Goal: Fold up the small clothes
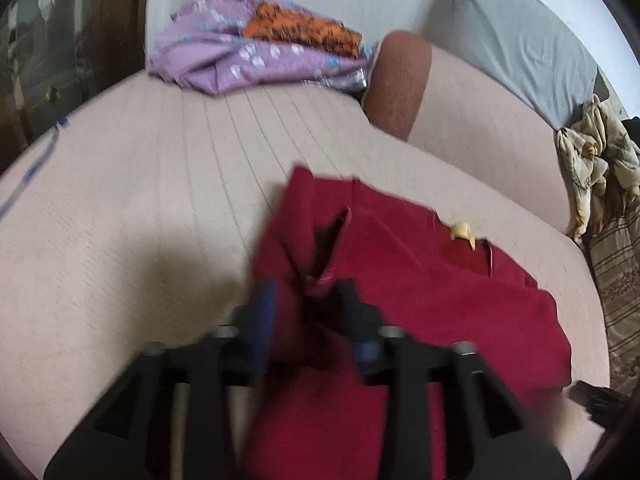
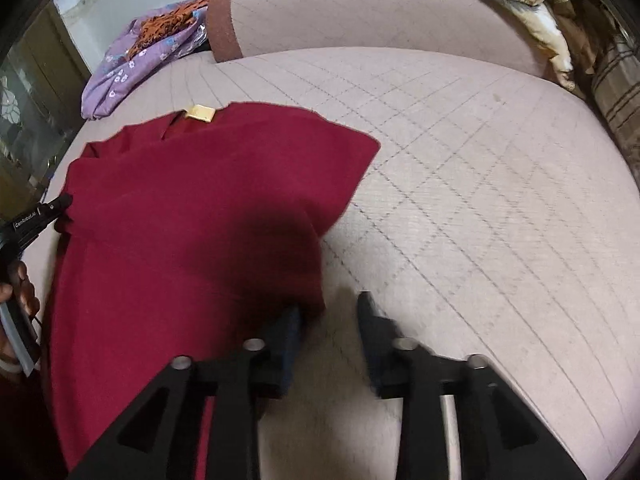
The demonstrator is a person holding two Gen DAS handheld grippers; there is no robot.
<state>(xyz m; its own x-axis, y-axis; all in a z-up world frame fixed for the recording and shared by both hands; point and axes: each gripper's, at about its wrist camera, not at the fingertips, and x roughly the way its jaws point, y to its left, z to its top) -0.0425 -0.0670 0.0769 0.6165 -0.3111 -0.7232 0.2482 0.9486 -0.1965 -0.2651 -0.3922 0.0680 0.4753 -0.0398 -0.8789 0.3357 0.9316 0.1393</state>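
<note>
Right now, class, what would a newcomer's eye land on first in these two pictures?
The red shirt, spread on the pale quilted mattress, with a yellow tag at its collar. Next, the black left gripper and right gripper, both open at the shirt's near edges. Further back lies a purple cloth with an orange one on top.

Left tool [image 1: 306,300] fingers smeared by motion blur; can't tell if cloth is pinched. Red shirt [image 1: 400,300] lower hem cut off by frame bottom, partly hidden behind tool body. Beyond the shirt, purple cloth pile [image 1: 240,60] blurred, print unreadable. In right wrist view, right tool [image 2: 330,312] left finger overlaps shirt edge; contact unclear. Hand [image 2: 18,284] beside shirt cropped at frame edge.
</note>
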